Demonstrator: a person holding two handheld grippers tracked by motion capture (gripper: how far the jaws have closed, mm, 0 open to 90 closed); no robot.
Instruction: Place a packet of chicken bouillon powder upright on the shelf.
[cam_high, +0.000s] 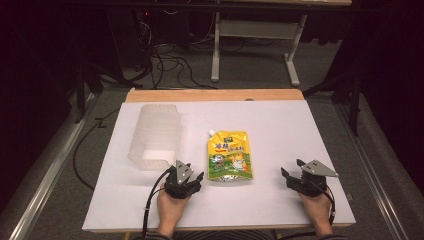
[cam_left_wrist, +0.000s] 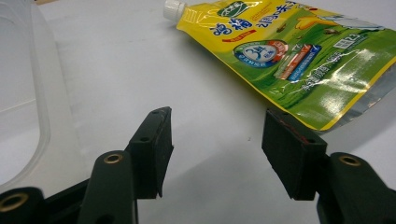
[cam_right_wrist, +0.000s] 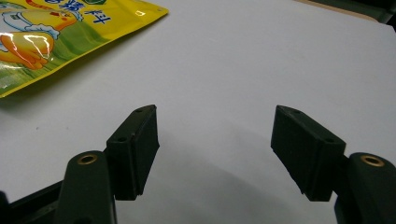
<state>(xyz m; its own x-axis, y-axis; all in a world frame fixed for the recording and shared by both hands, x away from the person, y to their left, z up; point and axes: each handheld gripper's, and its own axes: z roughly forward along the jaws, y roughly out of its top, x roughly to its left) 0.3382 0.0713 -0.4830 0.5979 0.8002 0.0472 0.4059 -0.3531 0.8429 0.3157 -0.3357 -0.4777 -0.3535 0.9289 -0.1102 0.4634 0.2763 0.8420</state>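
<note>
A yellow and green spouted pouch (cam_high: 229, 156) lies flat near the middle of the white table top (cam_high: 280, 125), its white cap toward the far left. My left gripper (cam_high: 192, 176) rests just left of the pouch's near end, open and empty. In the left gripper view the pouch (cam_left_wrist: 299, 51) lies ahead to the right of the jaws, the cap (cam_left_wrist: 173, 9) at the top. My right gripper (cam_high: 289, 174) sits open near the table's front right, apart from the pouch. In the right gripper view the pouch (cam_right_wrist: 56, 32) shows at the upper left.
A clear plastic bin (cam_high: 155, 135) lies on its side at the table's left, close behind my left gripper; its rim (cam_left_wrist: 44, 116) shows in the left gripper view. Beyond the table are cables on the floor and a white frame stand (cam_high: 255, 45).
</note>
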